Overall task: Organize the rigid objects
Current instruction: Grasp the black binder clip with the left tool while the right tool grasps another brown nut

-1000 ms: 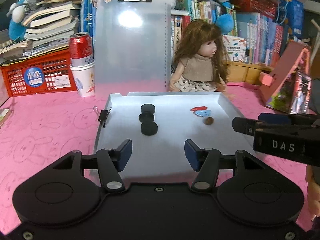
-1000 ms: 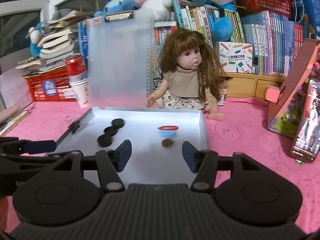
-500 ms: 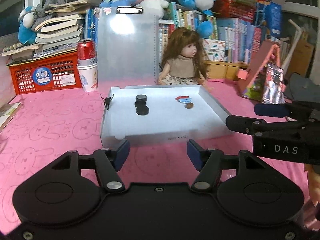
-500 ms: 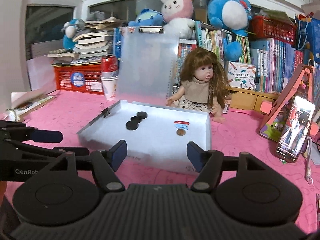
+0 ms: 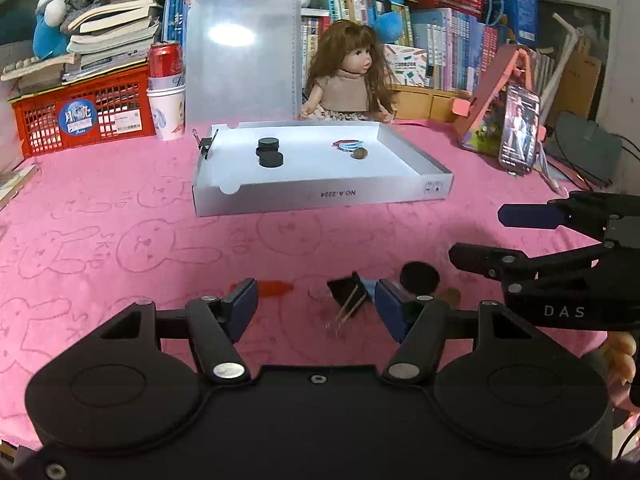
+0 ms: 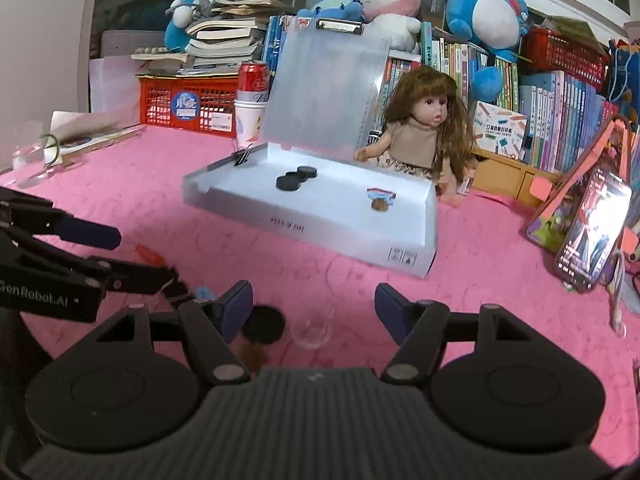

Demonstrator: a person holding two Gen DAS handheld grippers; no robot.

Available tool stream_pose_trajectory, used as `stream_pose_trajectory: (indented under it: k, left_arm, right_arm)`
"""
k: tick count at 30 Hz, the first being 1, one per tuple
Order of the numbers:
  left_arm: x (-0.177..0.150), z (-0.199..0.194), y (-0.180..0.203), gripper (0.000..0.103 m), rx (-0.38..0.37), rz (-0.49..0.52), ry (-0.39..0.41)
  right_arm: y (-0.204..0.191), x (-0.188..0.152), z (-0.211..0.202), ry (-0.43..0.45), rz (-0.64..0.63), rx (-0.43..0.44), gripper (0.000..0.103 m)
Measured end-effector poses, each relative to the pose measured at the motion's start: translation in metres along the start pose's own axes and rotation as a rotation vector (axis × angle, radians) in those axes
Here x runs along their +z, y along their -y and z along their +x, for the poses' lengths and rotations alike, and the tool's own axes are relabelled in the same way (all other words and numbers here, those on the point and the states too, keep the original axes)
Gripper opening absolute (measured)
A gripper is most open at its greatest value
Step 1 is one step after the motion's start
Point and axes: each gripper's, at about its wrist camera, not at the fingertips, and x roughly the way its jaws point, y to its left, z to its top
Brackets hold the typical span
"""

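The counter (image 5: 100, 208), under a pink cloth printed with rabbits, carries a shallow white tray (image 5: 320, 196) towards the back, with a frosted clipboard (image 5: 244, 52) standing upright behind it and a doll (image 5: 348, 76) seated beside that. A phone (image 5: 519, 128) leans on a pink stand at the right. Inside the tray lie black discs (image 5: 270, 152) stacked towards the left side, a red and blue clip (image 5: 347, 144) and a small brown coin (image 5: 360, 153) towards the right — well apart from the loose pieces on the cloth near the cameras.

Both sets of tongs hang low over those loose pieces. The left tongs (image 5: 316, 300) stand apart with nothing gripped; a black binder clip (image 5: 347, 290) lies on the cloth between them, a red strip (image 5: 274, 288) just beside the left pad. The right tongs (image 6: 314, 304) gape wide and empty — a clear glass piece (image 6: 312, 330) lies between them, a black disc (image 6: 264, 324) by the left pad.
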Motion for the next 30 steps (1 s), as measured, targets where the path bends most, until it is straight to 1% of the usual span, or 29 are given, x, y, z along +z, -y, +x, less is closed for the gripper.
stream_pose_trajectory:
  k: [2,4,8,12,15,17,18,21,22,23,24,25,27,30]
  left_arm:
    - [-0.006,-0.001,0.003,0.061,-0.006,0.015,-0.001]
    - [-0.010,0.000,0.007,0.057,-0.020,0.036,-0.007]
    - [-0.015,0.003,0.014,0.051,-0.022,0.053,-0.003]
    - [-0.011,0.011,0.012,0.047,-0.026,0.008,0.005]
    - [-0.008,0.021,0.010,0.046,-0.034,-0.033,-0.004]
    - [-0.006,0.029,0.010,0.043,-0.032,-0.044,-0.013]
    - [-0.006,0.032,0.011,0.039,-0.030,-0.047,-0.019]
    - [-0.008,0.039,0.012,0.037,-0.022,-0.052,-0.021]
    - [-0.009,0.040,0.013,0.030,-0.019,-0.047,-0.014]
    - [-0.010,0.040,0.014,0.025,-0.012,-0.041,-0.009]
    - [-0.010,0.039,0.015,0.014,0.003,-0.035,-0.006]
    - [-0.011,0.039,0.017,0.013,0.010,-0.029,-0.007]
    - [-0.011,0.038,0.017,0.011,0.003,-0.032,-0.007]
    - [-0.011,0.035,0.014,0.010,0.003,-0.039,-0.008]
  right_arm:
    - [-0.003,-0.006,-0.003,-0.007,-0.011,0.023,0.079]
    - [-0.006,-0.013,-0.003,-0.012,-0.024,0.045,0.079]
    - [-0.013,-0.024,-0.001,-0.026,-0.037,0.068,0.080]
    - [-0.015,-0.030,0.003,-0.035,-0.026,0.070,0.080]
    - [-0.016,-0.033,0.006,-0.032,-0.015,0.052,0.080]
    - [-0.016,-0.035,0.008,-0.027,-0.003,0.054,0.079]
    - [-0.016,-0.035,0.008,-0.025,0.000,0.057,0.078]
    - [-0.018,-0.037,0.009,-0.019,-0.008,0.062,0.075]
    - [-0.018,-0.037,0.008,-0.017,-0.012,0.065,0.074]
    - [-0.019,-0.038,0.008,-0.016,-0.015,0.071,0.065]
    - [-0.019,-0.037,0.007,-0.017,-0.014,0.080,0.052]
    - [-0.021,-0.037,0.006,-0.018,-0.013,0.086,0.048]
    - [-0.024,-0.036,0.003,-0.013,-0.023,0.078,0.026]
    - [-0.025,-0.035,0.003,-0.012,-0.026,0.075,0.025]
